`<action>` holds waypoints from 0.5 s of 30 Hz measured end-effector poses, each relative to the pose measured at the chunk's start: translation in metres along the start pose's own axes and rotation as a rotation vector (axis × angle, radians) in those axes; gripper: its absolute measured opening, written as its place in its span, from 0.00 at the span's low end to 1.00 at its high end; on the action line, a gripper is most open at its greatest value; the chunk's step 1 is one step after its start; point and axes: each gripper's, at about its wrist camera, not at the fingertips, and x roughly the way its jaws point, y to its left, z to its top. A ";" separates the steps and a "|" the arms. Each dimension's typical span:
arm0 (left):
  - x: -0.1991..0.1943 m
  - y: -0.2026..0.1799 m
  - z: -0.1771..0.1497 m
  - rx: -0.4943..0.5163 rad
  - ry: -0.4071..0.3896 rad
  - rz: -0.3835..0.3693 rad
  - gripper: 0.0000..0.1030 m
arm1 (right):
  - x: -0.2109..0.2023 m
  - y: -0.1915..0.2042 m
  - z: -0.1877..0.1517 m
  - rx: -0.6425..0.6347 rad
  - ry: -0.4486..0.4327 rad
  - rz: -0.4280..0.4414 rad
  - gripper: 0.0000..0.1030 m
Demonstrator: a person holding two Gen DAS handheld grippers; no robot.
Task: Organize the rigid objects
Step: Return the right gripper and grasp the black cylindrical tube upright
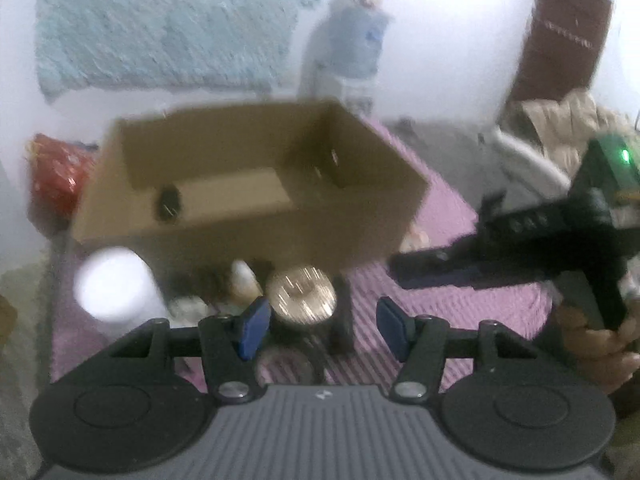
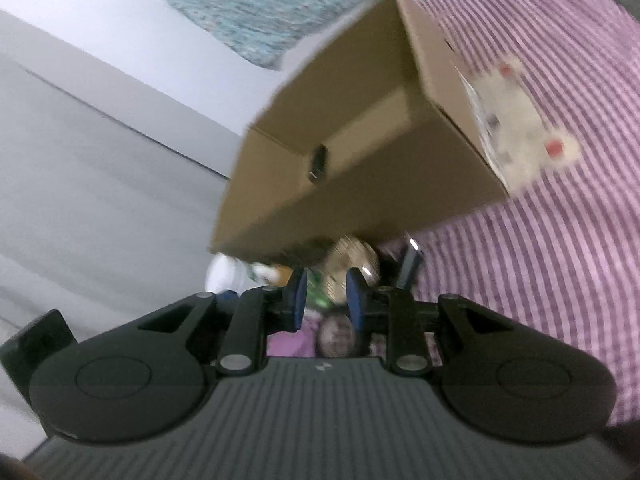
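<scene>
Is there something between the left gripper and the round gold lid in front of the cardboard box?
Nothing visible blocks it. The left gripper is open and empty, and the gold lid lies just ahead of its fingertips, slightly left of the gap, on the striped purple cloth. The cardboard box stands behind the lid.

Soft indoor light, heavy motion blur, fisheye edge warp w/ vignetting

Teal rug (image 1: 168,28), maroon book (image 1: 560,36), purple striped cloth (image 2: 560,260), red bag (image 1: 56,176)

Home bedroom, striped purple bedspread (image 2: 540,280), blue rug (image 1: 168,24), piled clothes (image 1: 568,128)
</scene>
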 end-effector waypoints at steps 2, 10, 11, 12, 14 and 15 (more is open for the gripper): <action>0.018 -0.010 -0.011 0.021 0.041 -0.011 0.57 | 0.012 -0.010 -0.008 0.026 0.012 -0.029 0.21; 0.075 -0.034 -0.027 0.125 0.129 0.056 0.44 | 0.047 -0.013 -0.010 -0.015 0.026 -0.144 0.21; 0.081 -0.035 -0.028 0.130 0.140 0.059 0.43 | 0.050 -0.012 -0.009 -0.025 0.029 -0.155 0.21; 0.086 -0.036 -0.027 0.132 0.147 0.061 0.43 | 0.054 -0.012 -0.008 -0.032 0.031 -0.166 0.21; 0.091 -0.037 -0.027 0.142 0.143 0.071 0.42 | 0.062 -0.013 -0.007 -0.043 0.037 -0.181 0.21; 0.092 -0.038 -0.026 0.150 0.144 0.073 0.42 | 0.064 -0.013 -0.006 -0.049 0.039 -0.187 0.21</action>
